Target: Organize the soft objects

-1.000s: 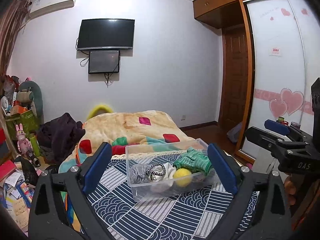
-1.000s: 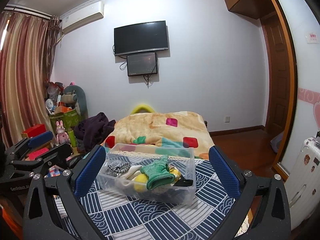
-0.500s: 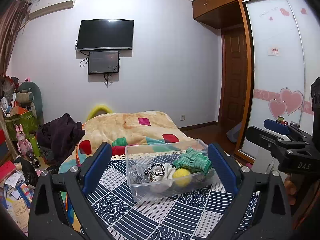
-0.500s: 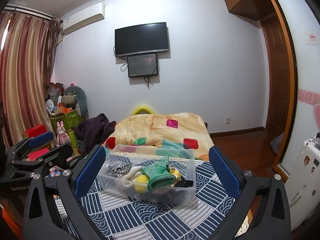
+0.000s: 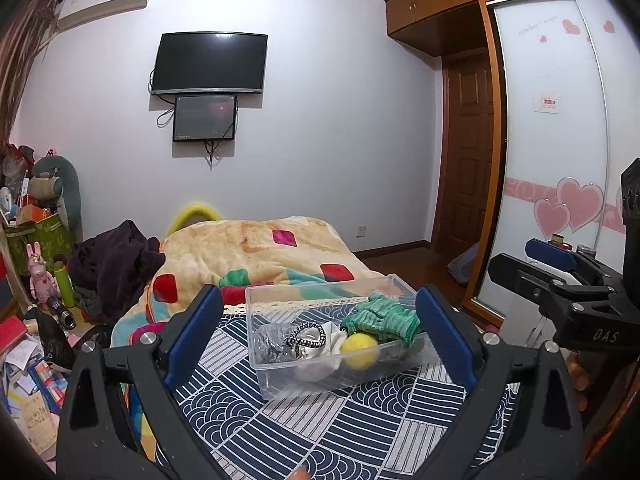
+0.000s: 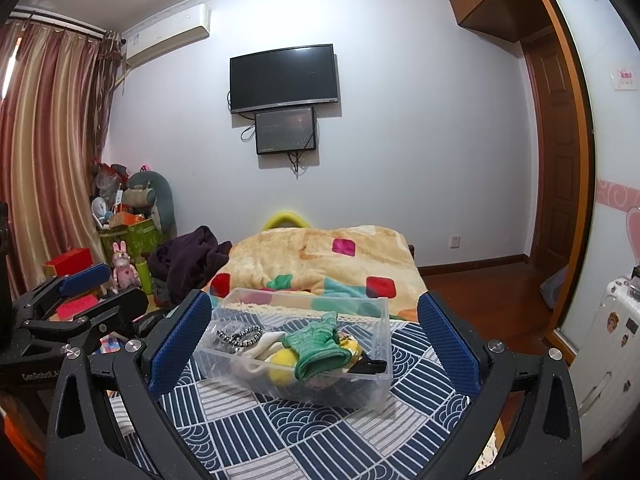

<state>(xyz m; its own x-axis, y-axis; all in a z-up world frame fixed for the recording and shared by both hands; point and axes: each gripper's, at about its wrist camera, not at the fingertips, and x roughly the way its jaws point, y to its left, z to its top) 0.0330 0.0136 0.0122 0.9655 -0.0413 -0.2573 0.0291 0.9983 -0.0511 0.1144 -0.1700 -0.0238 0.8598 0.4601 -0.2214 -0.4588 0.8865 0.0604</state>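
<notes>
A clear plastic box [image 5: 280,376] stands on the blue-and-white patterned cloth [image 5: 320,432]; it also shows in the right wrist view [image 6: 376,384]. In it lie a green knit piece [image 5: 384,316] [image 6: 320,348], a yellow ball [image 5: 359,350] [image 6: 282,364], a black-and-white braided band [image 5: 306,334] [image 6: 240,336] and white fabric [image 5: 320,364]. My left gripper [image 5: 318,336] is open and empty, its jaws apart on either side of the box, short of it. My right gripper [image 6: 314,344] is open and empty, likewise framing the box.
An orange patchwork blanket [image 5: 256,252] covers the bed behind the box. Dark clothes [image 5: 116,260] are piled at its left. Toys and boxes [image 5: 36,240] clutter the left floor. A wardrobe with sliding doors [image 5: 552,160] is at the right, a white suitcase [image 6: 604,344] near it.
Both grippers have risen slightly, so the room sits a little lower in view. The box and its contents have not moved.
</notes>
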